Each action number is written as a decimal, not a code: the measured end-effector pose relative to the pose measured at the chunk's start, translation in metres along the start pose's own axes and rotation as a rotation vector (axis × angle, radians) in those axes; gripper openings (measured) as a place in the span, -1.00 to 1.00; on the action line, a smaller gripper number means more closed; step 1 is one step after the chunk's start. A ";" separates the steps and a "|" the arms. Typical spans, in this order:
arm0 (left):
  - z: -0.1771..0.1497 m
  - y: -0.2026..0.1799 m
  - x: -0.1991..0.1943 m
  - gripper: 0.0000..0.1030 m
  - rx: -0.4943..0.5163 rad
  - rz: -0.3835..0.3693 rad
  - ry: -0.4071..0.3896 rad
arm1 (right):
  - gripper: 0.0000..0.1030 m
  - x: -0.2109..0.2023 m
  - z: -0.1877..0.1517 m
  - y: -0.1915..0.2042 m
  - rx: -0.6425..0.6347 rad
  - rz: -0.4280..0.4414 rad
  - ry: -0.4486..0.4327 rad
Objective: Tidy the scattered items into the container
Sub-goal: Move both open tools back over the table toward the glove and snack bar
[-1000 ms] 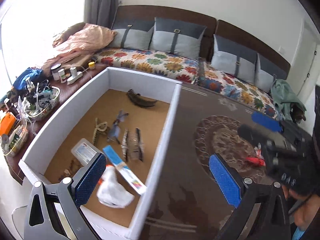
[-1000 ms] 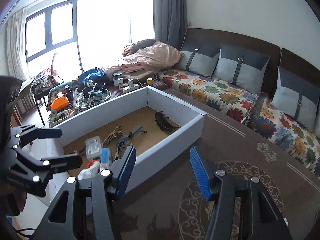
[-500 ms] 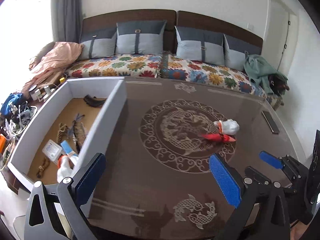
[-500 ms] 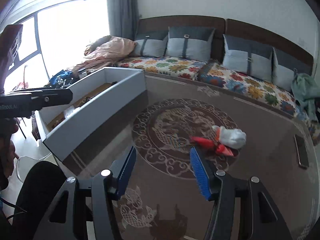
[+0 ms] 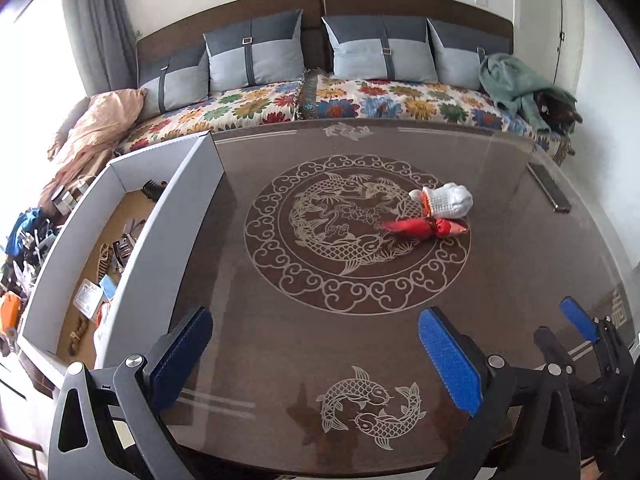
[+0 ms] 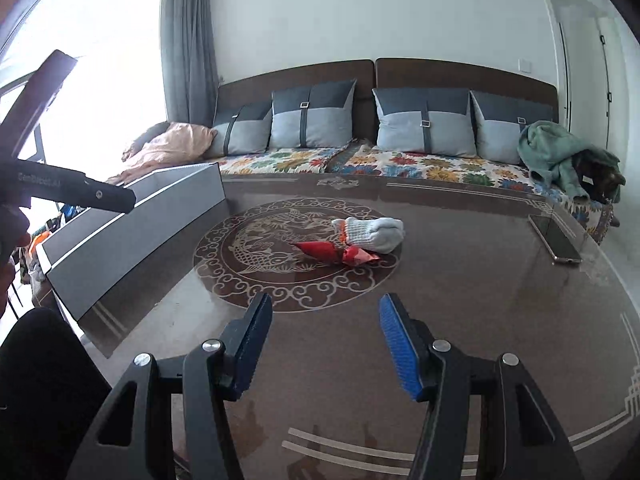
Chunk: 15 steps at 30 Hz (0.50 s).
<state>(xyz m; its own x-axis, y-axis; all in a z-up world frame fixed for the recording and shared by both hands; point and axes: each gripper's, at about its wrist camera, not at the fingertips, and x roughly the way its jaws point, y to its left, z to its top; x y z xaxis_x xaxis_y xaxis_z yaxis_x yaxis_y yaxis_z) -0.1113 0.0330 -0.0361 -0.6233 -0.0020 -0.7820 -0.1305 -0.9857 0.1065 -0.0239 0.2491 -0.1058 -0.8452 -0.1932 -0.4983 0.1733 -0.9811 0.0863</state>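
Note:
A white knitted glove (image 5: 446, 199) (image 6: 374, 231) and a red wrapper (image 5: 424, 229) (image 6: 334, 253) lie together on the brown patterned table (image 5: 320, 344), right of the round fish motif. The white-walled box (image 5: 176, 240) (image 6: 132, 232) stands on the table's left side and holds several small items. My left gripper (image 5: 316, 354) hovers open and empty over the table's near edge. My right gripper (image 6: 325, 344) is open too, empty, pointing at the glove and wrapper from some way off. The right gripper's blue pad (image 5: 574, 318) shows at the lower right of the left wrist view.
A dark phone (image 5: 548, 188) (image 6: 554, 238) lies near the table's right edge. Behind the table runs a sofa (image 6: 360, 160) with grey cushions, a pink blanket and a green garment. Cluttered baskets (image 5: 20, 248) sit left of the box.
Both grippers have swung right, away from the box and over the table. The glove and wrapper now lie ahead of them. Both stayed open and empty.

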 end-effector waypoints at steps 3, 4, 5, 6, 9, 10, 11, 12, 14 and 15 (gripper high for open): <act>0.002 -0.011 0.005 1.00 0.019 0.022 0.008 | 0.11 0.003 -0.002 -0.007 0.012 0.016 -0.014; 0.003 -0.014 0.007 1.00 0.025 0.030 0.011 | 0.11 0.005 -0.002 -0.009 0.017 0.018 -0.020; 0.004 -0.018 0.008 1.00 0.032 0.037 0.014 | 0.11 0.006 -0.001 -0.012 0.026 0.022 -0.021; 0.004 -0.023 0.009 1.00 0.039 0.042 0.016 | 0.11 0.008 -0.001 -0.014 0.036 0.026 -0.021; 0.005 -0.034 0.013 1.00 0.060 0.053 0.020 | 0.11 0.014 -0.001 -0.021 0.062 0.037 -0.008; 0.005 -0.038 0.015 1.00 0.070 0.060 0.025 | 0.11 0.017 -0.001 -0.023 0.069 0.041 -0.001; 0.005 -0.042 0.017 1.00 0.081 0.068 0.029 | 0.11 0.018 -0.002 -0.024 0.076 0.044 0.003; 0.005 -0.046 0.019 1.00 0.091 0.076 0.032 | 0.11 0.020 -0.002 -0.025 0.083 0.047 0.007; 0.004 -0.051 0.022 1.00 0.103 0.088 0.039 | 0.11 0.022 -0.003 -0.027 0.094 0.055 0.013; 0.003 -0.052 0.024 1.00 0.105 0.091 0.044 | 0.11 0.023 -0.003 -0.028 0.099 0.059 0.016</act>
<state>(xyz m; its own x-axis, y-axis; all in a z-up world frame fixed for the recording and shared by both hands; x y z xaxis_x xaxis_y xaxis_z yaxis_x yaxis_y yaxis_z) -0.1221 0.0852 -0.0586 -0.6022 -0.0998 -0.7920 -0.1564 -0.9582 0.2397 -0.0472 0.2720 -0.1223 -0.8265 -0.2511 -0.5038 0.1708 -0.9647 0.2006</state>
